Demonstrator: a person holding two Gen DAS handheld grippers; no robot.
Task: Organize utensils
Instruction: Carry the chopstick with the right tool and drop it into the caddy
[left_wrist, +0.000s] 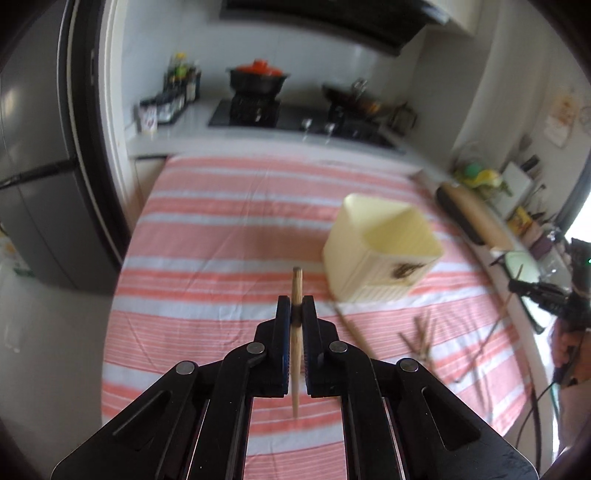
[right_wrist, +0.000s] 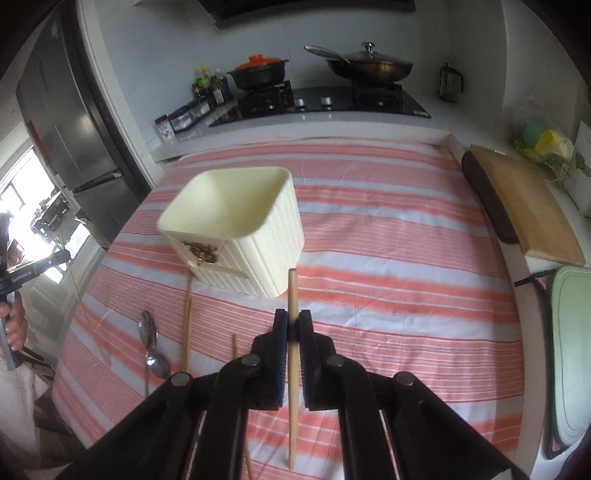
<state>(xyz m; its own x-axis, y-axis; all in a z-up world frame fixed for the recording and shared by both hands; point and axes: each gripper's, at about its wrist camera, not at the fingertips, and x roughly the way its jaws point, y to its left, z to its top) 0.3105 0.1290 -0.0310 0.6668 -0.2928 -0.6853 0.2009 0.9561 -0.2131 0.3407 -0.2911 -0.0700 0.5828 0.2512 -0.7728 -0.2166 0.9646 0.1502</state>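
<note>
My left gripper (left_wrist: 296, 306) is shut on a wooden chopstick (left_wrist: 296, 284) that stands upright between its fingers, lifted above the striped cloth (left_wrist: 221, 236). The cream ribbed holder (left_wrist: 384, 247) stands ahead and to the right of it, its inside bare as far as I can see. My right gripper (right_wrist: 293, 319) is shut on another wooden chopstick (right_wrist: 291, 291), also upright, with the cream holder (right_wrist: 236, 225) ahead to its left. Two spoons (right_wrist: 149, 343) and loose chopsticks (right_wrist: 187, 332) lie on the cloth (right_wrist: 388, 258) at the lower left.
A stove with an orange-lidded pot (right_wrist: 258, 70) and a lidded pan (right_wrist: 369, 64) runs along the back counter. A wooden board (right_wrist: 524, 199) and a pale green tray (right_wrist: 572, 350) lie at the right. A fridge (right_wrist: 74, 129) stands at the left. A person's hand (right_wrist: 13, 325) holds the other gripper's handle.
</note>
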